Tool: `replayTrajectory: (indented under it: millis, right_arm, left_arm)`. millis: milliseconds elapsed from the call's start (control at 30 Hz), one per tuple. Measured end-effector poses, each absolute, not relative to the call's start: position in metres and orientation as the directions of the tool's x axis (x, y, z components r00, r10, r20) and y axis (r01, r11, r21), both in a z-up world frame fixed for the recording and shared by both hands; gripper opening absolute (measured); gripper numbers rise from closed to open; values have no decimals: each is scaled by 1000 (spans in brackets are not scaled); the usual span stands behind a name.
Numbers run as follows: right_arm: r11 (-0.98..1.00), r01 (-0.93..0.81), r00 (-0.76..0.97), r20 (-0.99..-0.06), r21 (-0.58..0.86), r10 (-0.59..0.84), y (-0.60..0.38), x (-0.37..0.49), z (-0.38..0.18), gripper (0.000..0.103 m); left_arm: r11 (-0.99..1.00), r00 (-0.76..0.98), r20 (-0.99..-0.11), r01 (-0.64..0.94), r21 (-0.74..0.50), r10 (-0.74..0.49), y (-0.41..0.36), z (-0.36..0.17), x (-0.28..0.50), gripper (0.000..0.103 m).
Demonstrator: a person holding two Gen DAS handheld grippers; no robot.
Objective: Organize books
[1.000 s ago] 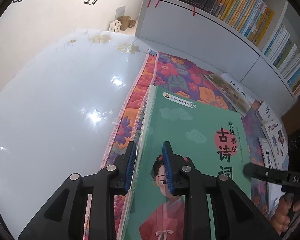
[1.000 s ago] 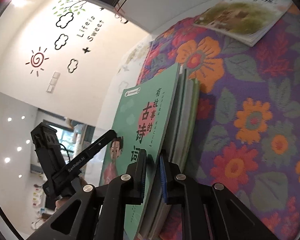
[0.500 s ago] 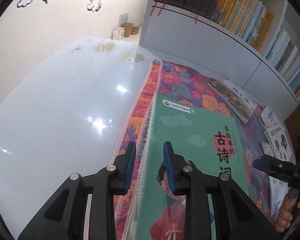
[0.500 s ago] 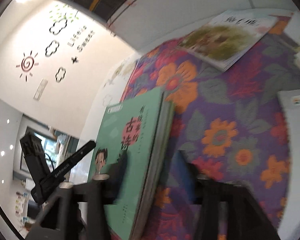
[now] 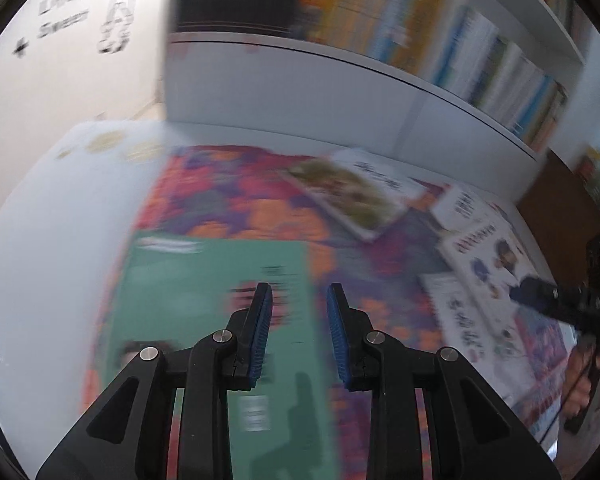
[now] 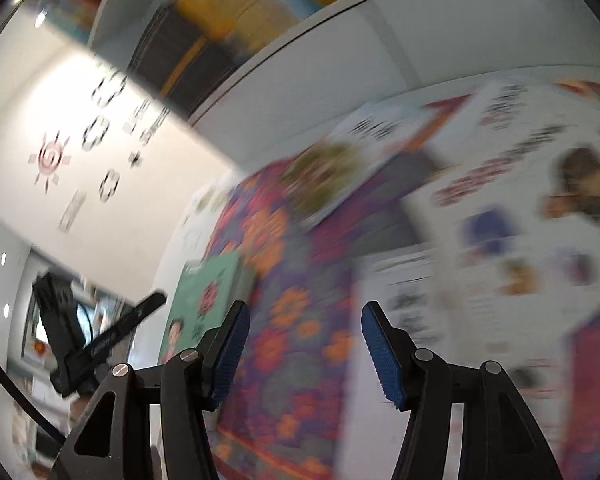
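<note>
- left gripper [image 5: 298, 330]: jaws slightly apart, nothing between them
- right gripper [image 6: 304, 354]: jaws just opened wide, empty
- green book [image 5: 204, 300]: flat on floral mat [image 6: 296, 280], near its left edge

Wall [image 5: 72, 80] decal reads roughly "Life is Sweet", blurred; book covers' print too smeared to read.

Bright, even indoor light. Heavy motion blur smears both views; only the gripper fingers [image 5: 260, 332] stay sharp. Fisheye bending, dark vignetted corners.
</note>
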State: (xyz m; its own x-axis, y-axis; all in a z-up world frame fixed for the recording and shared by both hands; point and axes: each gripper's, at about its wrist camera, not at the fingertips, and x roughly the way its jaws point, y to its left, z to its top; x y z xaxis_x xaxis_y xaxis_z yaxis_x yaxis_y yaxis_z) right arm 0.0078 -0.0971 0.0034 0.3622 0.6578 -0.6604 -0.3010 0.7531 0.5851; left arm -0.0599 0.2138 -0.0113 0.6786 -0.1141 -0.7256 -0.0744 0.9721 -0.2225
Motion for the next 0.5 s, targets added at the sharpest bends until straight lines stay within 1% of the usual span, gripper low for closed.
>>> replayTrajectory:
  millis: [133,267,367,500]
  right_arm:
    - [800,-215,427,-683,560,592,-163,8,2,58]
    - [839,-138,425,-733,527,531,-212,3,-16,58]
    - [840,-108,386,-756,531,528,-231,0,-37,58]
    - [822,-109,324,-762,559,561,-243,-6,-60,58]
  left_arm:
    - [966,629,-748,23,-256,-214,163,-18,-46,25]
    - [951,537,-789,97,-295,-299,111,-43,-36,25]
    - [947,481,-818,108,-301,-315,84,-63,-33,25]
    - [941,447,-830,101,-323,-333,67,-79,-35,25]
